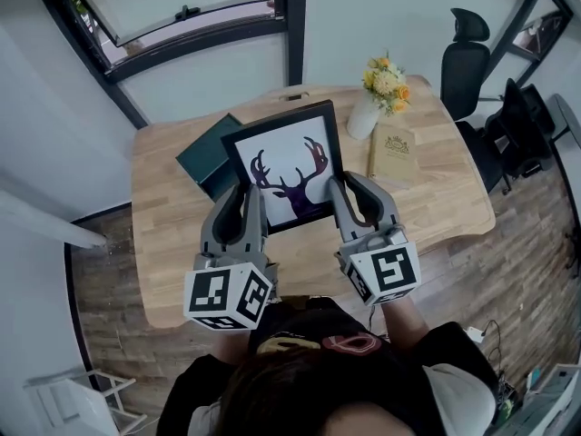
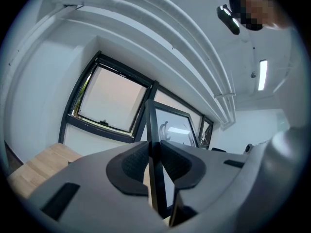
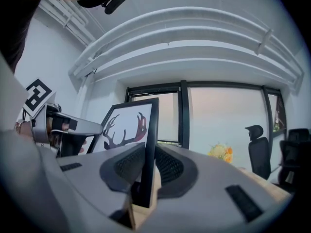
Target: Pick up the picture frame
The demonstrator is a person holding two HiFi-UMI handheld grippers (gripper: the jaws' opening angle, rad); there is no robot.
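The black picture frame (image 1: 286, 166) with its antlered deer print is held over the wooden worktop (image 1: 172, 243). The left hand-held gripper (image 1: 247, 196) pinches the frame's left edge and the right hand-held gripper (image 1: 348, 189) pinches its right edge, both near the lower corners. A dark green book (image 1: 201, 157) shows past its left side. A vase of yellow flowers (image 1: 377, 98) and a tan notebook (image 1: 394, 153) lie to its right.

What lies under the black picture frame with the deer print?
Below the black picture frame, a dark green rectangular book sticks out at its left, on the light wooden table. The frame covers the book's other part and the table there.
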